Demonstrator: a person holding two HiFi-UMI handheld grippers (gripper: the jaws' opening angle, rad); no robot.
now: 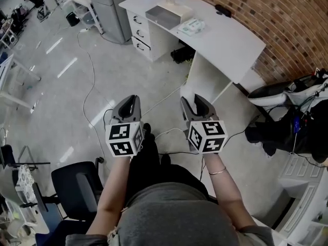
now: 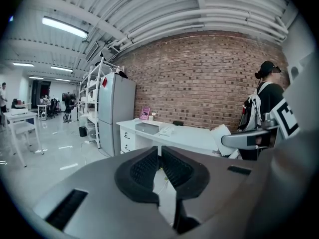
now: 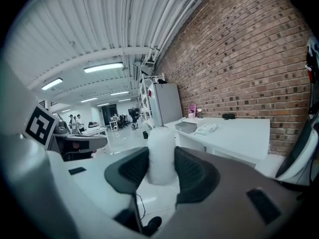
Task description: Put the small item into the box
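Note:
In the right gripper view a small white, soft-looking item (image 3: 161, 151) stands upright between the black pads, and my right gripper (image 3: 162, 171) is shut on it. My left gripper (image 2: 159, 159) has its pads almost touching, with nothing between them. In the head view both grippers are held out at waist height over the floor, the left gripper (image 1: 131, 101) beside the right gripper (image 1: 197, 102); the item is hidden there. The grey open box (image 1: 165, 15) sits on the white desk (image 1: 225, 37) well ahead of both grippers. It also shows as the box (image 2: 147, 128) and box (image 3: 185, 127).
A white pack (image 1: 190, 26) lies beside the box, and a black object (image 1: 223, 11) sits near the brick wall. Cables (image 1: 92, 86) run across the floor. A black office chair (image 1: 77, 188) is at my left. A person (image 2: 264, 108) with bags stands at the right.

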